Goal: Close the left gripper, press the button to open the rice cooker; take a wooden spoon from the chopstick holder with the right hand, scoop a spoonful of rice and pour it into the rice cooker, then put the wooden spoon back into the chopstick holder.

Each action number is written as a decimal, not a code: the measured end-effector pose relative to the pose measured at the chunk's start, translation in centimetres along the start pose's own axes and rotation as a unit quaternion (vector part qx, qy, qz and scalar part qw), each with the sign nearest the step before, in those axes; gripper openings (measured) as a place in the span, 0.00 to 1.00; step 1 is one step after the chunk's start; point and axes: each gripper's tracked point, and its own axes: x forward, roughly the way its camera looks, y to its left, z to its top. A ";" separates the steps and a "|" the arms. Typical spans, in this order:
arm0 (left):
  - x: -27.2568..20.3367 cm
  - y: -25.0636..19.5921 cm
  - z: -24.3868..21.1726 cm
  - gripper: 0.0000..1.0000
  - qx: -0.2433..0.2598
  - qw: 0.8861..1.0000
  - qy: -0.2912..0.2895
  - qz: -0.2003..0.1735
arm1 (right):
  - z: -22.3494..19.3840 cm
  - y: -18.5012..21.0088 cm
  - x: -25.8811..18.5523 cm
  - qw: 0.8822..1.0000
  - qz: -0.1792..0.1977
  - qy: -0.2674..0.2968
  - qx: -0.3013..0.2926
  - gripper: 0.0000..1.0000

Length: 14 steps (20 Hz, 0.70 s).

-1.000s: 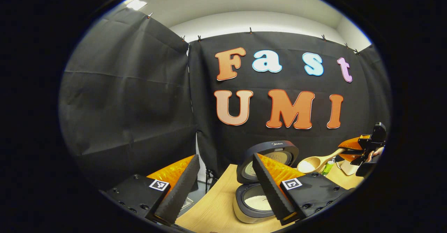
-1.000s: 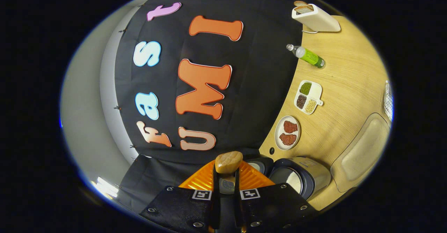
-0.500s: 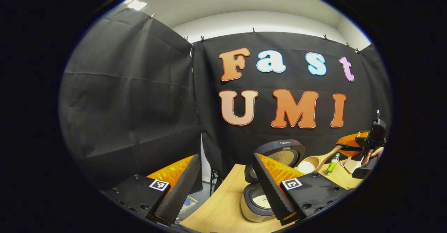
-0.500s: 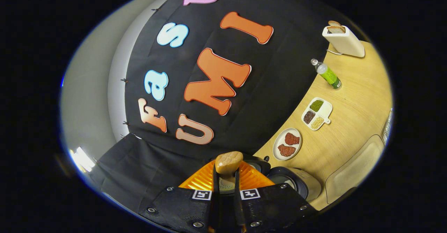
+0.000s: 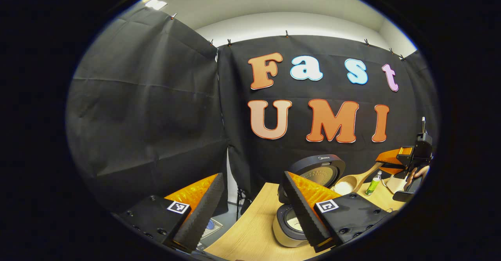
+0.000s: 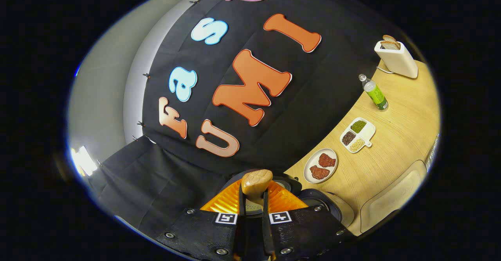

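The right gripper (image 6: 253,210) had its fingers pinched on the wooden spoon (image 6: 256,180) handle. In the left gripper view the spoon's bowl (image 5: 346,184), with rice in it, had dropped lower than a second before and lay beside the raised lid of the rice cooker (image 5: 291,224). The right gripper view had rolled, bringing the bench (image 6: 395,147) more level. The left gripper (image 5: 250,210) hung with fingers spread wide, holding nothing.
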 end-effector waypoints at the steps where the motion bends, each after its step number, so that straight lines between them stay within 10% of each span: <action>1: 0.0 0.2 0.0 0.98 -0.001 1.000 -0.001 0.001 | 0.0 0.1 0.0 1.000 0.001 -0.001 -0.005 0.15; 14: 0.0 0.5 0.1 0.98 -0.007 1.000 -0.003 -0.001 | -0.5 -0.3 0.0 0.998 -0.016 -0.003 -0.063 0.15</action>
